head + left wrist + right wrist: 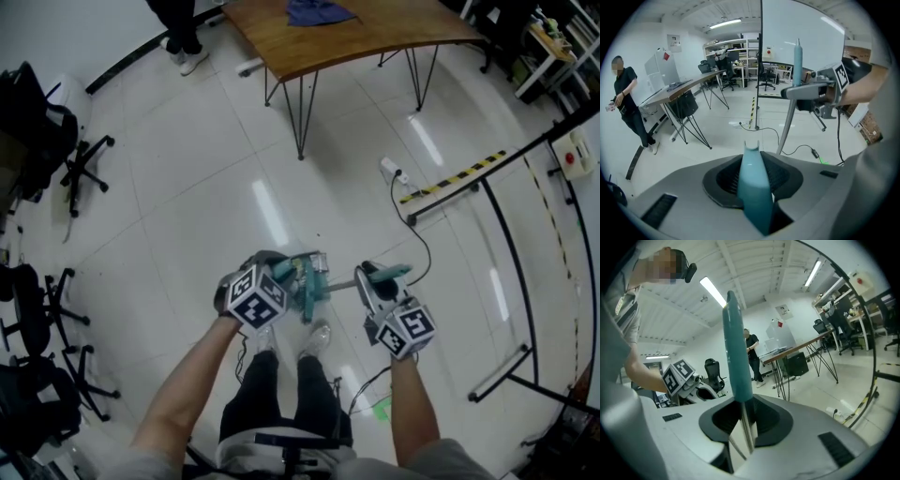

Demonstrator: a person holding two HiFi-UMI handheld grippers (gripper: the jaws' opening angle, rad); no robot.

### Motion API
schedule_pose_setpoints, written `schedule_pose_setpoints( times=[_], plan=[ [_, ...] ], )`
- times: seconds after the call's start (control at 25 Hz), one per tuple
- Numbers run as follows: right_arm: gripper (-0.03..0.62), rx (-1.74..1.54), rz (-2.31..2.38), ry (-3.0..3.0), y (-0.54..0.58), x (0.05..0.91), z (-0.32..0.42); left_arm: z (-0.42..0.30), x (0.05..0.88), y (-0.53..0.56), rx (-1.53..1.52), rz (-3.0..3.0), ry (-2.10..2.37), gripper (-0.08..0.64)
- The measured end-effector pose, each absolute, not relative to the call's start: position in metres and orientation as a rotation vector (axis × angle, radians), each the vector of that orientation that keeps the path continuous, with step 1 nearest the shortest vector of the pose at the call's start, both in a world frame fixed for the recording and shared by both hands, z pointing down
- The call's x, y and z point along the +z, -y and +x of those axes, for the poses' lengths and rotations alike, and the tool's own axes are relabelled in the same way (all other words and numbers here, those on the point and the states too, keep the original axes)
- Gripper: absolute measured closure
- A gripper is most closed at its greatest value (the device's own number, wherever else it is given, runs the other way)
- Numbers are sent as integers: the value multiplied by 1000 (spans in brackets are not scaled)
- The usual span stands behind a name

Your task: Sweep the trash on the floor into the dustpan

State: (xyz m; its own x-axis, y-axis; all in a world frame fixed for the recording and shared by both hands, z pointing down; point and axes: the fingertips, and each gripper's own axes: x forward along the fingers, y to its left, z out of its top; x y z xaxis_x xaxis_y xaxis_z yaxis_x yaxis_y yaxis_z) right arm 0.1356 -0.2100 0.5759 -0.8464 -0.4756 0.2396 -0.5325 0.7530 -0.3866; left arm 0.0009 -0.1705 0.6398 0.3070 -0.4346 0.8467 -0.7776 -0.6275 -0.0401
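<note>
My left gripper (pixel 284 277) is shut on a short teal handle (pixel 753 187) that stands up between its jaws; I take it for the dustpan's handle. The teal part below it (pixel 307 284) hangs in front of my legs, its shape unclear. My right gripper (pixel 377 277) is shut on the broom, gripping the thin metal rod (pixel 746 430) just under the teal grip (pixel 736 352). The left gripper view shows that gripper (pixel 813 91) holding the broom's rod (pixel 787 126) upright. A small green thing (pixel 380 410) lies on the floor by my right foot.
A wooden table (pixel 375 42) on black legs stands ahead with a blue cloth (pixel 319 11) on it. Office chairs (pixel 80 164) line the left side. A power strip with cable (pixel 392 171), yellow-black floor tape (pixel 455 178) and a black metal frame (pixel 525 281) are to the right. A person (pixel 626 101) stands by the table.
</note>
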Motion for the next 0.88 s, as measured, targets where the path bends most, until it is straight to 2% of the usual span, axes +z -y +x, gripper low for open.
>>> schedule_pose_setpoints(
  times=[0.56, 0.88],
  plan=[
    [526, 436, 949, 2740, 305, 570, 142, -45, 637, 174, 1248, 2128, 1113, 446],
    [525, 368, 788, 2707, 337, 636, 90, -51, 649, 216, 1197, 2175, 1112, 446]
  ],
)
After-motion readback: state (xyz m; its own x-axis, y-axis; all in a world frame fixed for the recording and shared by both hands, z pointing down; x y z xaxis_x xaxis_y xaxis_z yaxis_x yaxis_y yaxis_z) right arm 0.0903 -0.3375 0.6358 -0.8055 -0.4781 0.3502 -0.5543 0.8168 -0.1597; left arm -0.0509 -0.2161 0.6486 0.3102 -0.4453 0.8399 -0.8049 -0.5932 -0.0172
